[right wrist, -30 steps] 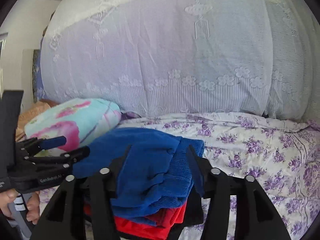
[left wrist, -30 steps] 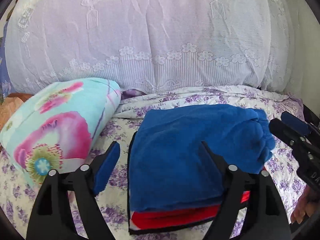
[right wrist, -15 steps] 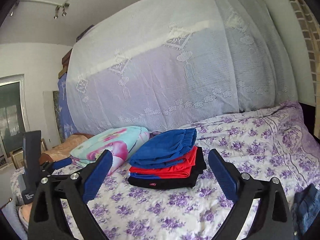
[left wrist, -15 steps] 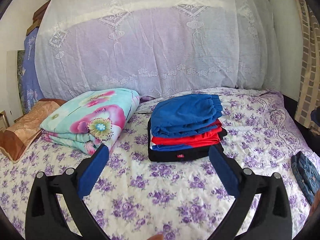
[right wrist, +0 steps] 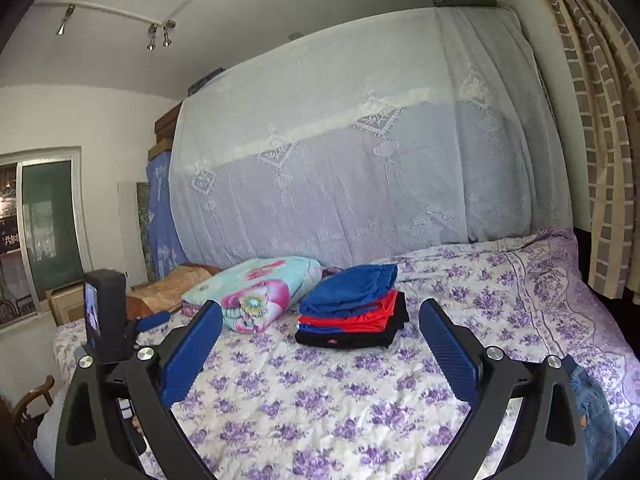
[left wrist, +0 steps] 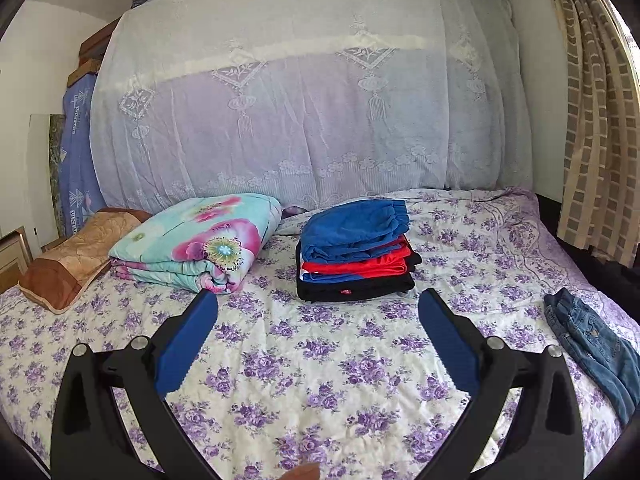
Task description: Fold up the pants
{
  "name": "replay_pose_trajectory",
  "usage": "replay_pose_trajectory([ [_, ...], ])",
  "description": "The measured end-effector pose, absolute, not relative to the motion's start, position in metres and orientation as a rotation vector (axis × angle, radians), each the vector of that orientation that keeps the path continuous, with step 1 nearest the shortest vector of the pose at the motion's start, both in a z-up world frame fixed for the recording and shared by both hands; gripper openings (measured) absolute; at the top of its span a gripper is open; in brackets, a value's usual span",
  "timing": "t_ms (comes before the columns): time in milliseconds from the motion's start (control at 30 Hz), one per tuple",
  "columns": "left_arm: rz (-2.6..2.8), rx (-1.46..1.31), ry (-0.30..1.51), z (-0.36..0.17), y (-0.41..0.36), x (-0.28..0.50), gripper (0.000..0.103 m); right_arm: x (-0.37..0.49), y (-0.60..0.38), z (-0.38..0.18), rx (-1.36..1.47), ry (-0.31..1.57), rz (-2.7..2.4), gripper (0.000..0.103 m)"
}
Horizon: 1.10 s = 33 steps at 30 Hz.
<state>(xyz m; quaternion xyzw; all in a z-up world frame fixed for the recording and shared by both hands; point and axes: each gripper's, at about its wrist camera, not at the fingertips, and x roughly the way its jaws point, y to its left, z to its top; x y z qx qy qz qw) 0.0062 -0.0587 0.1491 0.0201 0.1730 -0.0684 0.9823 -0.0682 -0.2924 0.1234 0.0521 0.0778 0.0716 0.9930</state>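
A stack of folded pants (left wrist: pixel 354 252) sits on the flowered bed sheet (left wrist: pixel 320 380), blue on top, red in the middle, black at the bottom; it also shows in the right wrist view (right wrist: pixel 352 312). A pair of blue jeans (left wrist: pixel 592 344) lies crumpled at the bed's right edge, and partly shows in the right wrist view (right wrist: pixel 588 400). My left gripper (left wrist: pixel 318 300) is open and empty, held back from the stack. My right gripper (right wrist: pixel 320 308) is open and empty, also back from the stack.
A folded flowered blanket (left wrist: pixel 200 240) lies left of the stack, with a brown pillow (left wrist: pixel 72 252) beyond it. A lace-covered bulk (left wrist: pixel 312 120) stands behind the bed. A curtain (left wrist: pixel 592 120) hangs at the right. A wooden chair (right wrist: pixel 32 404) stands at the lower left.
Both grippers have pulled back and up from the stack, which they were close around a second ago. The blue pants stay on top. The jeans have come into view.
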Motion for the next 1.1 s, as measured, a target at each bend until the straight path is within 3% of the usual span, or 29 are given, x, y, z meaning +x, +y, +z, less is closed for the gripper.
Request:
replay_pose_trajectory([
  [233,-0.134,0.038,0.363,0.134,-0.055,-0.005,0.098,-0.053,-0.28,0.084,0.146,0.245,0.188,0.099],
  [600,-0.115,-0.006,0.462,0.103,-0.059,0.058,0.098,0.044,-0.286,0.052,0.267,0.357,0.15,0.099],
  [1100,-0.095,-0.038,0.515,0.043,-0.077,0.122,0.098,0.089,-0.29,0.003,0.253,0.235,0.066,0.099],
])
